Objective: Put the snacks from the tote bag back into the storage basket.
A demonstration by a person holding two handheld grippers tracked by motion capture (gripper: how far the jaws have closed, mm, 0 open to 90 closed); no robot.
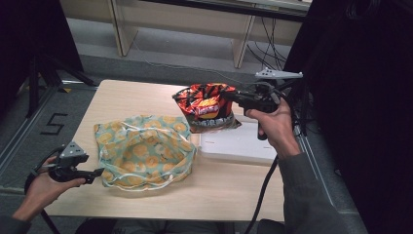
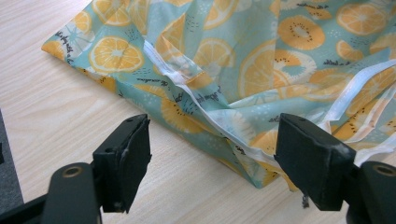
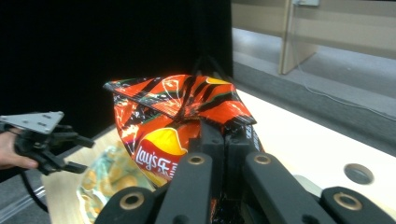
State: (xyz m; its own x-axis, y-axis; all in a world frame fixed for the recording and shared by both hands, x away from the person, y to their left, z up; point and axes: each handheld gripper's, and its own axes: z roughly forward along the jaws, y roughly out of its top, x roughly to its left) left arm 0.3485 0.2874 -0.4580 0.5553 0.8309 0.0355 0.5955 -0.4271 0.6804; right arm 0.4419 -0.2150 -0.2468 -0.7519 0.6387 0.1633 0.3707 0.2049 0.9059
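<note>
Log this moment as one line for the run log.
right tool: shut on chip bag, lifted over table | left tool: open, at fruit-print bag edge | white box: on table

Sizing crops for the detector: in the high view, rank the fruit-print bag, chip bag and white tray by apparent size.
1. fruit-print bag, clearly largest.
2-3. chip bag and white tray: unsure. The chip bag is lifted nearer the camera in the right hand-held gripper, and it hides part of the tray.

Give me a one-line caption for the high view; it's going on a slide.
Right gripper lifts a Lay's chip bag above the table while the open left gripper waits beside the orange-print bag.
</note>
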